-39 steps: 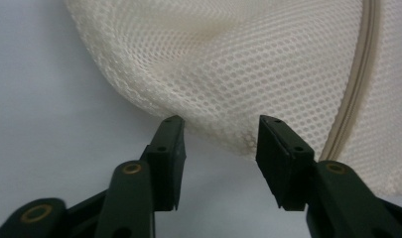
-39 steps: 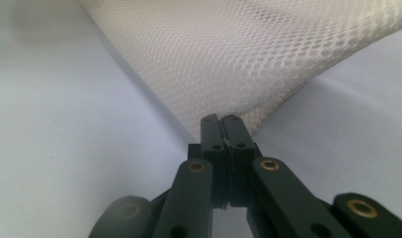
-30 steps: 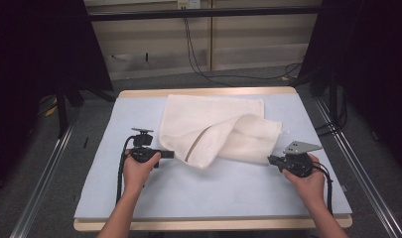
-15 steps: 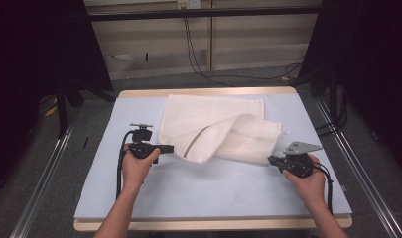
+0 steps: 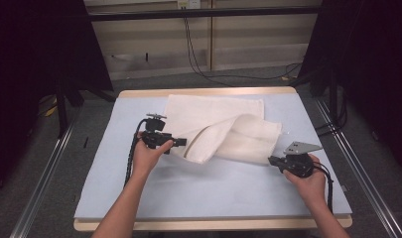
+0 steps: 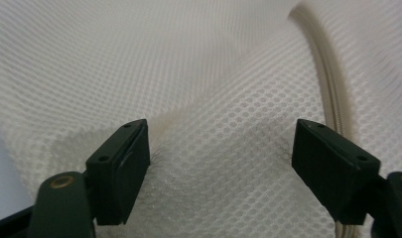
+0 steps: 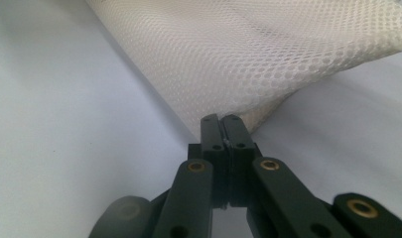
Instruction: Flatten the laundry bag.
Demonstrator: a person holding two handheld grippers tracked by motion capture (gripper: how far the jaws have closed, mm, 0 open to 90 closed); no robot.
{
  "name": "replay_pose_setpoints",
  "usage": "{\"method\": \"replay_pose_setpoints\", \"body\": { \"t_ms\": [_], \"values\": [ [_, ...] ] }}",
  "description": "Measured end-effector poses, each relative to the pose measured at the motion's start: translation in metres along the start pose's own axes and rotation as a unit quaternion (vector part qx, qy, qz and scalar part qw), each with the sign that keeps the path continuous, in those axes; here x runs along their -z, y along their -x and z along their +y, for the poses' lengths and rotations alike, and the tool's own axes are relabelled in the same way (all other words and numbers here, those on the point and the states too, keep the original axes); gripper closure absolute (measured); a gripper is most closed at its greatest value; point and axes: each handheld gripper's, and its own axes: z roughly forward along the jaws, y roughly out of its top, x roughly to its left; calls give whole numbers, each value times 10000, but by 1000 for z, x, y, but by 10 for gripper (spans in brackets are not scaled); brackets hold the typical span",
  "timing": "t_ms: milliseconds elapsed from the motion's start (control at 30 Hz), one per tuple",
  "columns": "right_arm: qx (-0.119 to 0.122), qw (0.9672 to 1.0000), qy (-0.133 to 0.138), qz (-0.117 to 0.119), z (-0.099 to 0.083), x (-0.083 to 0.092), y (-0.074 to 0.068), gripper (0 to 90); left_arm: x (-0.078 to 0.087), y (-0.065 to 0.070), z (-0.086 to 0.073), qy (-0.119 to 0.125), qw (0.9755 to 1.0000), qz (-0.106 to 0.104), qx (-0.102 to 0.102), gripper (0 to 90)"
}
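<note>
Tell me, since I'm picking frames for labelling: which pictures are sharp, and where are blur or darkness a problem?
High view: the table is evenly lit, its surroundings nearly black. Left gripper view: the mesh cloth between the open jaws is crisp, its far folds soft. Right gripper view: the jaws of the right gripper are sharp, the mesh beyond slightly soft, no glare.

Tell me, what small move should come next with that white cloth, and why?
Probably the left claw should ease forward and close on the fold of the white mesh cloth in front of it. Its jaws have just been opening and stand wide, with cloth between them but not pressed. The right claw is shut at the cloth's corner, so the other side seems to need a grip.
</note>
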Motion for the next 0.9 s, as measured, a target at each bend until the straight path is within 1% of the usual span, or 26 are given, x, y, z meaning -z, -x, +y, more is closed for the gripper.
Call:
{"method": "replay_pose_setpoints", "body": {
  "t_ms": [33, 67, 100, 133, 167, 200, 233, 300, 333, 367, 400, 433, 533, 567, 600, 633, 667, 700, 733, 767, 800, 833, 900],
  "values": [
    [-18, 10000, -6, 16, 0, 0, 0, 894, -4, 1, -2, -156, 9999, 49, -49, 252],
    [-1, 10000, -5, 20, 0, 0, 0, 895, -7, 1, -3, -220, 9997, -35, 21, 274],
    [12, 10000, -6, 11, 0, 0, 0, 895, -8, 1, -4, -382, 9992, 32, -135, 285],
    [13, 10000, -20, 19, 0, 0, 0, 895, -10, 3, -5, -460, 9986, 102, -242, 300],
    [16, 10000, -19, 7, 0, 0, 0, 895, -11, 4, -5, -501, 9983, 108, -268, 311],
    [17, 10000, -19, 10, 0, 0, 0, 895, -13, 4, -6, -498, 9985, 94, -214, 312],
    [15, 10000, -21, 11, 0, 0, 0, 894, -16, 5, -7, -634, 9974, 126, -325, 316],
    [12, 10000, -31, 20, 0, 0, 0, 894, -20, 8, -9, -700, 9964, 232, -413, 329],
    [13, 10000, -28, 8, 0, 0, -1, 894, -23, 11, -10, -640, 9970, 295, -330, 344],
    [16, 10000, -28, 7, 0, 0, -1, 894, -24, 12, -11, -839, 9942, 373, -567, 362],
    [15, 10000, -33, -4, -1, 0, -1, 894, -26, 13, -13, -847, 9936, 420, -618, 380],
    [21, 10000, -29, -3, -1, 0, -1, 895, -29, 17, -19, -662, 9939, 560, -684, 397],
    [19, 10000, -29, -5, -1, 0, -1, 894, -29, 20, -26, -401, 9938, 746, -720, 481],
    [18, 10000, -32, -1, -1, 0, -1, 894, -28, 19, -28, -342, 9933, 785, -773, 502],
    [21, 10000, -34, -7, -1, -1, -1, 894, -26, 19, -28, -398, 9921, 826, -851, 535],
    [22, 10000, -34, 3, -1, -1, -1, 895, -27, 21, -30, -293, 9929, 901, -713, 571],
    [21, 10000, -37, -26, -1, -1, -1, 894, -27, 21, -29, -309, 9931, 894, -696, 637],
    [22, 10000, -29, -20, -1, -1, -1, 895, -25, 21, -27, -463, 9929, 847, -698, 713],
    [40, 10000, -18, -13, -1, -1, -1, 894, -25, 21, -26, -518, 9931, 808, -669, 801],
    [37, 10000, -14, -13, -1, 0, -1, 895, -24, 21, -25, -554, 9933, 785, -635, 830],
    [42, 10000, -5, -14, -1, 0, -1, 895, -23, 21, -25, -570, 9935, 770, -613, 840],
    [47, 10000, -3, -21, -2, 0, -1, 895, -20, 20, -24, -615, 9940, 710, -561, 846],
    [43, 10000, -8, -52, -2, 0, 0, 895, -12, 18, -24, -585, 9961, 514, -418, 855]
  ]
}}
